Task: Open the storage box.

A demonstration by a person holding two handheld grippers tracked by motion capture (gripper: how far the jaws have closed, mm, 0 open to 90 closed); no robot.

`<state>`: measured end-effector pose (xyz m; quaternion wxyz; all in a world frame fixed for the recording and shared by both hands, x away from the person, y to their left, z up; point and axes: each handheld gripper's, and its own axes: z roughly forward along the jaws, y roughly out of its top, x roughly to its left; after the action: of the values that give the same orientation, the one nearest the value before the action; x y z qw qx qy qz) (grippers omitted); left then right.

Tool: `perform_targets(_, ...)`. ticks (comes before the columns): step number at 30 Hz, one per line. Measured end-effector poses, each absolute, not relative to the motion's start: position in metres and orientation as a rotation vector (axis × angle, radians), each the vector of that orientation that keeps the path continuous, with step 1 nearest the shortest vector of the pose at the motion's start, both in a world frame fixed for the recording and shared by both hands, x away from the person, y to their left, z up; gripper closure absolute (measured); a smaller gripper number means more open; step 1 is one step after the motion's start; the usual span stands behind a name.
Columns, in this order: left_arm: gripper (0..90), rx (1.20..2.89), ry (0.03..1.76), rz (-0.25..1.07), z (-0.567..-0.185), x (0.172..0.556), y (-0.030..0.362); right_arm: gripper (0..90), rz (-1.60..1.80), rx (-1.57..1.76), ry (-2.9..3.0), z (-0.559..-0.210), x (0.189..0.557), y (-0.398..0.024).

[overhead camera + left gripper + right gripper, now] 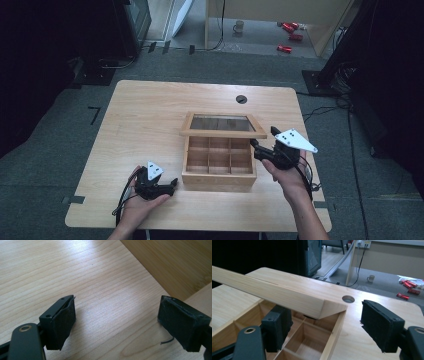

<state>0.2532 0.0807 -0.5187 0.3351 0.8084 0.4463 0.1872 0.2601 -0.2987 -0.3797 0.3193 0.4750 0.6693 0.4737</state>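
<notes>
Lid half raised, centre frame.
Keep your right gripper (256, 145), jaws spread, under the lid (223, 125) corner; left gripper (172, 184) idles released.

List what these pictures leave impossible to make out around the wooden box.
- Box: the raised lid covers the back compartments in the high view.
- Right gripper: in its own view, the lid's front edge hides whether a jaw touches its underside.
- Floor clutter: the red items are too small to identify.

Lid (277, 296) cut off at left edge; red items (289, 35) on floor too small to identify.
</notes>
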Motion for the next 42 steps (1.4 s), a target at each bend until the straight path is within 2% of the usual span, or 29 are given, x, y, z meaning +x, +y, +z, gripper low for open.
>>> perform_targets(10,15.5,2.114,1.155,0.487,-0.519,0.253,0.081,33.6,1.289,1.141,1.759,-0.361,0.290,-0.302)
perform_targets(16,15.8,2.118,1.148,0.486,-0.519,0.254,0.081,47.1,1.361,1.099,1.753,-0.353,0.304,-0.306)
perform_targets(20,15.8,2.116,1.147,0.486,-0.519,0.254,0.080,51.9,1.381,1.077,1.745,-0.348,0.313,-0.307)
perform_targets(24,15.9,2.117,1.147,0.485,-0.519,0.254,0.080,61.8,1.426,1.121,1.707,-0.343,0.324,-0.313)
perform_targets(42,16.1,2.119,1.141,0.480,-0.519,0.254,0.079,66.8,1.349,1.134,1.734,-0.319,0.393,-0.315)
